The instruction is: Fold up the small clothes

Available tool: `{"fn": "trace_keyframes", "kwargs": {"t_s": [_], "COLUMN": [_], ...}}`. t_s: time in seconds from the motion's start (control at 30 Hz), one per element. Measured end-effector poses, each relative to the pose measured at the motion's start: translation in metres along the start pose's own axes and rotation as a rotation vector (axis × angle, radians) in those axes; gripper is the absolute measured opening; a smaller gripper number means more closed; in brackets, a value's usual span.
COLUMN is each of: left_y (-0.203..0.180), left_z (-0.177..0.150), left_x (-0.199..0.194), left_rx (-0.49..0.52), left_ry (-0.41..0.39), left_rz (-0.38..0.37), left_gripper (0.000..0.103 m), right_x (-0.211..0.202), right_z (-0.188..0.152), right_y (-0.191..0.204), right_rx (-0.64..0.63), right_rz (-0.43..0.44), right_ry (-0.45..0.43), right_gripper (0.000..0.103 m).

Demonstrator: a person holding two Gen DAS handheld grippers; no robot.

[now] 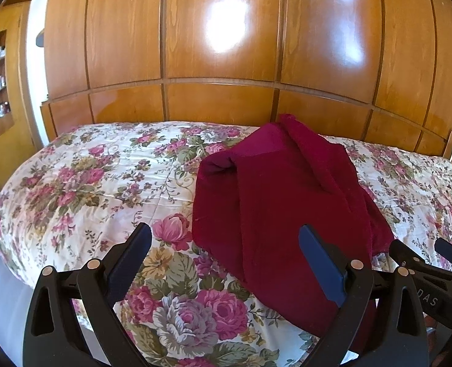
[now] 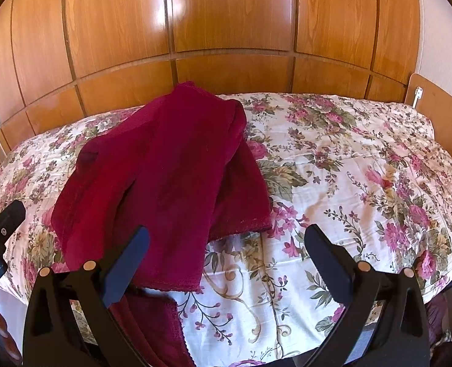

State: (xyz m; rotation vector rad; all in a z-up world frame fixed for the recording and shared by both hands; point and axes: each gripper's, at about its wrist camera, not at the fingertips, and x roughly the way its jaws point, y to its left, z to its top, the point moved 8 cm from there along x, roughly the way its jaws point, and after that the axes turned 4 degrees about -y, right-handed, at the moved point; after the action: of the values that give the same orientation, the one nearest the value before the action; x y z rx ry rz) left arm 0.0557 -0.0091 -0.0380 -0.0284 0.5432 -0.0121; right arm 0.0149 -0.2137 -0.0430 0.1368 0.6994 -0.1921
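A deep crimson garment lies at frame centre on a white bedspread printed with pink and mauve roses and green leaves. Glossy orange-brown wooden panelling fills the upper frame. Both grippers are black with dark blue pads.

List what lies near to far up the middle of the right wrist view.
Right gripper, fingers open → floral bedspread → dark red garment, lying left of centre → wooden wall panelling.
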Motion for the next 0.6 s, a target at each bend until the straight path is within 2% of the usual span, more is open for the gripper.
{"fn": "trace_keyframes", "kwargs": {"t_s": [0.37, 0.6], "left_y": [-0.002, -0.003], "left_z": [0.004, 0.004], "left_x": [-0.006, -0.009], "left_rx": [-0.007, -0.006], "left_ry": [-0.014, -0.019], "left_rz": [-0.010, -0.018], "left_gripper": [0.096, 0.096], "right_x": [-0.014, -0.014], "right_z": [0.010, 0.010], "right_y": [0.003, 0.001], "right_rx": [-0.014, -0.013], "right_rz": [-0.014, -0.015], "right_ry": [-0.055, -0.054], "right_gripper": [0.101, 0.101]}}
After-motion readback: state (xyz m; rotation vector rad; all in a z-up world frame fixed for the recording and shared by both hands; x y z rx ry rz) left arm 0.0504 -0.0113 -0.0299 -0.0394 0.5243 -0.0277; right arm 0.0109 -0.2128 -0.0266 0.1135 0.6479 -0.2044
